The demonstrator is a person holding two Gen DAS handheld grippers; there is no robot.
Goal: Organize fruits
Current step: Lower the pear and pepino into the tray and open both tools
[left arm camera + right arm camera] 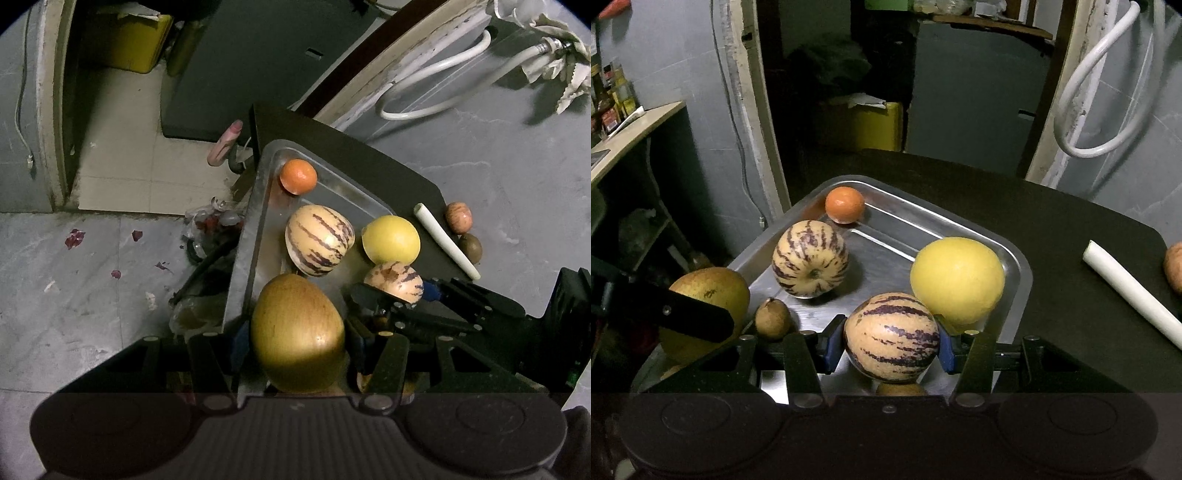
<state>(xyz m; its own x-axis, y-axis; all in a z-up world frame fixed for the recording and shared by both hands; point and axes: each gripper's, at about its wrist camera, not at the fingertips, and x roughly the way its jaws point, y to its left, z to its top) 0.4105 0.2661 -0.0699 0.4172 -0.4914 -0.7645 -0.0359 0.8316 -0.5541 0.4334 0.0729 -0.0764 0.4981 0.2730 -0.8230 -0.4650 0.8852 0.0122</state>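
left gripper (295,332) clamping pear (297,332), right gripper (891,341) clamping striped melon (892,336)

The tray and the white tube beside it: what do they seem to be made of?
Tray: apparently stainless steel, polished; it mirrors the fruit and glints along its rolled rim.
White tube: likely plastic pipe, matte and hollow at its end, though that is uncertain.

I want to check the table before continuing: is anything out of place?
Yes. A white plastic tube lies on the black table right of the steel tray; it is no fruit. A reddish apple and brown kiwi remain outside.
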